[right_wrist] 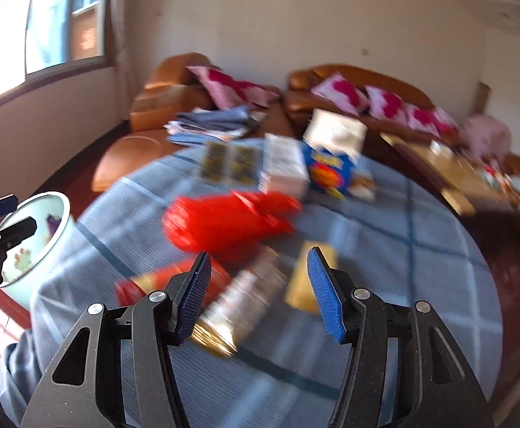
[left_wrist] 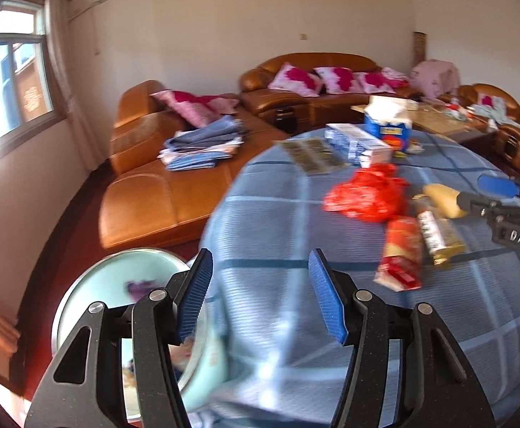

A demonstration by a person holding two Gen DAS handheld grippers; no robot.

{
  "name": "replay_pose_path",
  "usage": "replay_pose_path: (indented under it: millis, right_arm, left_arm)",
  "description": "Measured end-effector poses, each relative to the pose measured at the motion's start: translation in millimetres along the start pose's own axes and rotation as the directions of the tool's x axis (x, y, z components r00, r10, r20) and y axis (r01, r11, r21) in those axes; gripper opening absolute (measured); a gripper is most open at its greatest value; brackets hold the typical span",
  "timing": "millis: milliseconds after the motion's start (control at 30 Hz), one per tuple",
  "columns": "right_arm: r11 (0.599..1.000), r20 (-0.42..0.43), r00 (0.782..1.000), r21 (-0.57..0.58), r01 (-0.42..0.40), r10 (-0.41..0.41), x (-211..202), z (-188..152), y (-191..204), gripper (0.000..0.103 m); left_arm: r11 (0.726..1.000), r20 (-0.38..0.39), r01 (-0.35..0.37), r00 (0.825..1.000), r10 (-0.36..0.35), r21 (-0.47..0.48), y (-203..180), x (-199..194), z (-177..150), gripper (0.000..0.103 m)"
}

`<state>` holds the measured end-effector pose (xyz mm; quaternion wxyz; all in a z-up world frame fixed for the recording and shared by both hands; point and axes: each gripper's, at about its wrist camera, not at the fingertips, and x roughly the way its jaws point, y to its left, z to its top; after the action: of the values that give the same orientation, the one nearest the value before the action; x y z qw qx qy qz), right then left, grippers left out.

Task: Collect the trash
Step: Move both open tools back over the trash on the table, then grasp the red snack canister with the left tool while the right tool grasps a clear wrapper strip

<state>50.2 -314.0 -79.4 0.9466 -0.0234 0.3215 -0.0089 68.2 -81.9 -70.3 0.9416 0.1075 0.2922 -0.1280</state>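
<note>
Gold-ended wrapper [right_wrist: 238, 306]: lies on counter [right_wrist: 402, 235] just ahead of right gripper [right_wrist: 258, 296], long axis running forward between its part-open, empty jaws; left gripper [left_wrist: 260, 296], likewise part-open and empty, farther off.

Left gripper [left_wrist: 260, 294]: black speckled frame showing triangular cut-outs, round silver pivot screws sitting at each linkage. Fingers [left_wrist: 195, 294] are wearing ribbed blue pads. Right gripper [right_wrist: 258, 294]: matching build, black linkages carrying silver screws, ribbed blue pads facing inward. Seen from the left wrist view, its black body is displaying white lettering "DAS".
</note>
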Motion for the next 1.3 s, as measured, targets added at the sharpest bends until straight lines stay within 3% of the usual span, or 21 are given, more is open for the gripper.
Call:
replay_pose_path:
  millis: [133,367,633,833,1133,1300]
  right_arm:
    - [0.994,-0.012,0.999,0.105,0.04,-0.039,-10,-15,-30,0.056]
    - [0.987,-0.038,0.997,0.149,0.067,-0.062,-16,-20,-41,0.06]
    - [0.982,-0.061,0.997,0.182,0.047,-0.037,-16,-28,-41,0.065]
    - [0.982,-0.06,0.998,0.187,0.037,-0.026,-16,-26,-36,0.065]
    - [0.984,-0.05,0.998,0.176,-0.026,0.035,-13,-13,-12,0.065]
    - [0.988,-0.083,0.993,0.138,-0.074,0.086,1,-4,17,0.064]
  left_arm:
    - [0.995,-0.006,0.083,0.997,-0.082,0.061,-37,10,8,0.056]
    - [0.979,-0.064,0.178,0.983,-0.172,0.1,-79,39,16,0.056]
    - [0.956,-0.216,0.256,0.951,-0.222,0.141,-102,70,3,0.056]
    - [0.944,-0.218,0.305,0.937,-0.274,0.125,-96,69,2,0.043]
    - [0.951,-0.127,0.305,0.946,-0.297,0.052,-56,27,0,0.043]
    - [0.985,-0.031,0.17,0.985,-0.169,0.023,-25,8,-1,0.043]
